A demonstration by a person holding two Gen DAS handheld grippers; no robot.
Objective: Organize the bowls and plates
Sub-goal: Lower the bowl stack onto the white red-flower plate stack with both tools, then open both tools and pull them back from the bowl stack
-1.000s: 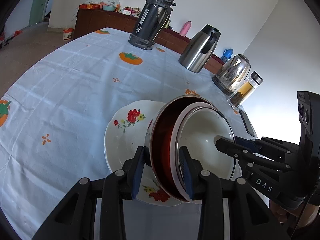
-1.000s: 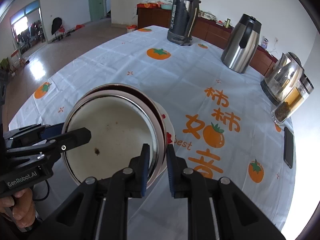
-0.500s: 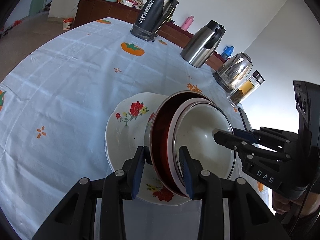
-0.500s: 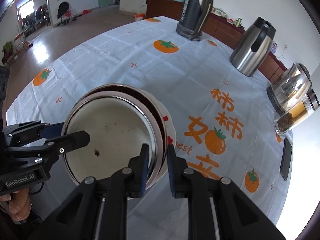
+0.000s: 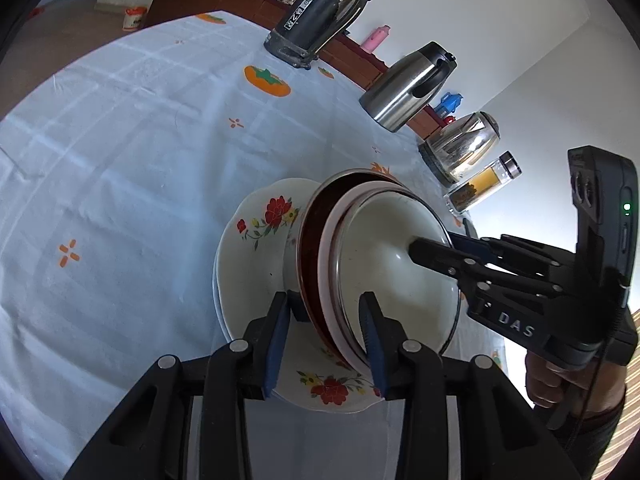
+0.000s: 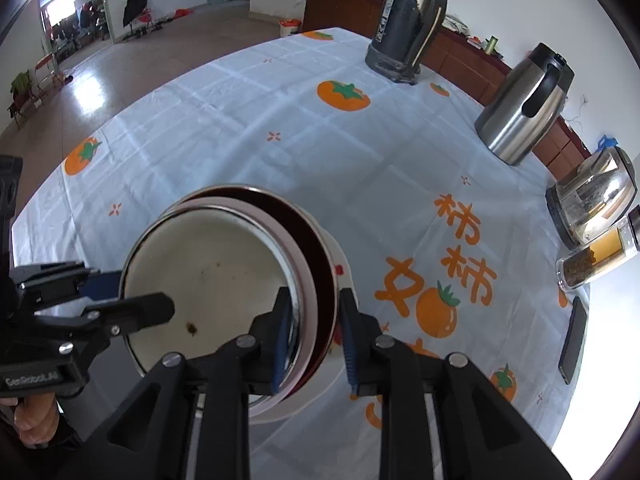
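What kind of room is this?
Most likely a home dining area: a round table under a persimmon-print tablecloth, flasks and an electric kettle along its edge, a wooden sideboard behind, and a tiled floor.

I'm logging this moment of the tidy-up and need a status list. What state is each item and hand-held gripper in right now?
Floral plate: flat on the tablecloth, under the bowls.
Red bowl: on the plate, holding the white bowl.
White bowl: nested inside, a dark speck in it.
Left hand-held gripper: astride both rims, gripping.
Right hand-held gripper: jaws opening, rims between them.
Steel carafe: upright, lid shut.
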